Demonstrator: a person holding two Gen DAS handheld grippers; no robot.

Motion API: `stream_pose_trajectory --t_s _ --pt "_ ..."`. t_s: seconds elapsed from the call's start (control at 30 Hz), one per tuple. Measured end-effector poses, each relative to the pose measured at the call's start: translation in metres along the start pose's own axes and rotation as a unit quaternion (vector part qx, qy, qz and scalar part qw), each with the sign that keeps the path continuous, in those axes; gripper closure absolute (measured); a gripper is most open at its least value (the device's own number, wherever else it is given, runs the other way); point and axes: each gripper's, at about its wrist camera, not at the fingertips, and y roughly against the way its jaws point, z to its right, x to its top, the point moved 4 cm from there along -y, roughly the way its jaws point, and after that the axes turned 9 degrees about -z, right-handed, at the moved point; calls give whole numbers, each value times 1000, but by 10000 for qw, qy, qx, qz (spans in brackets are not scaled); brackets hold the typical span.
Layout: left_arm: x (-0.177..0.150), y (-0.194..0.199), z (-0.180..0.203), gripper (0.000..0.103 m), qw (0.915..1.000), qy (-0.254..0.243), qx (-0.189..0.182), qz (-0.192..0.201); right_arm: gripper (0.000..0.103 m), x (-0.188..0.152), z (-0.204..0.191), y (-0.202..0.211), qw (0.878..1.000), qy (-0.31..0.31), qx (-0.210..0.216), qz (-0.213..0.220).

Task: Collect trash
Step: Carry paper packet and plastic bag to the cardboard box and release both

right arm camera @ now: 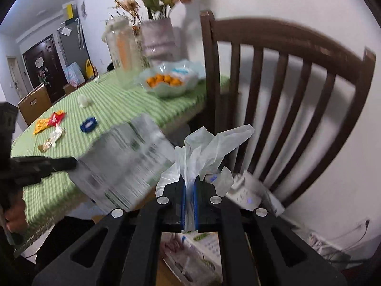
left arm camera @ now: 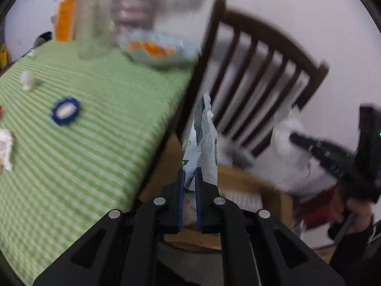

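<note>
My left gripper [left arm camera: 189, 175] is shut on a silvery white snack wrapper [left arm camera: 202, 143] and holds it off the table's right edge, above a wooden chair seat [left arm camera: 238, 178]. The wrapper shows blurred in the right wrist view [right arm camera: 123, 162], held by the left gripper [right arm camera: 71, 163]. My right gripper [right arm camera: 189, 183] is shut on the bunched edge of a white plastic bag [right arm camera: 209, 145], held over the chair beside the wrapper; in the left wrist view the right gripper [left arm camera: 295, 139] reaches into the bag [left arm camera: 293, 162]. A blue cap [left arm camera: 66, 110], [right arm camera: 88, 125] and several wrappers [right arm camera: 51, 121] lie on the green checked tablecloth [left arm camera: 95, 143].
A dark wooden chair back [right arm camera: 285, 95] stands close ahead. A bowl of oranges [right arm camera: 169, 81], a vase [right arm camera: 157, 40] and a clear jar [right arm camera: 121, 52] stand at the table's far end. A small white scrap [left arm camera: 27, 79] lies on the cloth. White devices [right arm camera: 250, 195] sit on the chair seat.
</note>
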Motion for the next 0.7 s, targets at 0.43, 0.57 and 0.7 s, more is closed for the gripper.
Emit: stream_pose_trajectory --t_s 0.43,0.57,0.7 --pt "-38 -64 12 97 9946 -298 112 -985 98 -39 -10 -57 9944 18 604 -861" --pt "-40 -70 8 97 9930 -363 256 -1091 98 -41 -23 -80 9903 140 811 -1116" --pt "-40 -81 0 94 9921 -98 228 -1232 97 -39 -32 -98 9856 180 1036 -1322"
